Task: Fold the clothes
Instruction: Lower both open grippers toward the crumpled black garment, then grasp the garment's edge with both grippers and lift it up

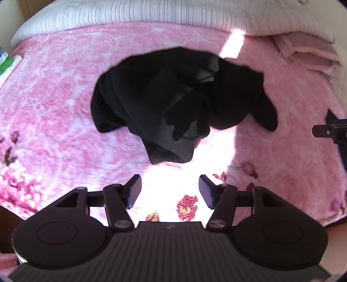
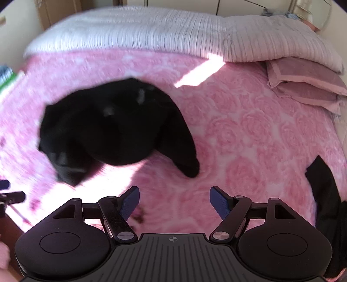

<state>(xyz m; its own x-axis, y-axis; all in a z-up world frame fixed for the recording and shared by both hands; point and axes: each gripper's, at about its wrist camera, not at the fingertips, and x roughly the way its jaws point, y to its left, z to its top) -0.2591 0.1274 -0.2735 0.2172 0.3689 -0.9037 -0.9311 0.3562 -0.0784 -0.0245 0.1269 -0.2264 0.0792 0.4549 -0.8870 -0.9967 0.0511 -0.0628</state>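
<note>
Black garment (image 1: pixel 173 102) — crumpled in a heap in the middle of the pink floral blanket (image 1: pixel 54 108) on the bed, and I've got both tools hanging short of it, neither touching cloth. My left tool (image 1: pixel 170 189) is spread wide, nothing between its fingers, with the nearest flap of the heap just ahead of it. My right tool (image 2: pixel 174 202) is spread wide too, empty, the heap sitting ahead and to its left. From the left wrist view I can just see the right tool's tip at the far right edge.

I'd judge folding hasn't begun; this thing needs spreading flat first. It looks soft, limp and light, so it'll drape and sag the moment I lift it, and a pinch in the middle would only drag the bundle along. What sort of garment it is I can't tell: it's too dark and bunched, and the right view is blurred.

Best holds, as I see it: the tongue of fabric pointing toward my left tool, and the long lobe (image 2: pixel 186 156) trailing toward my right — both are free edges lying flat on the blanket. The plush blanket may snag in the fingers if I dig too low.

Farther back there's a striped white quilt (image 1: pixel 151 15) and a folded mauve towel (image 2: pixel 303 82), well apart from the heap.
</note>
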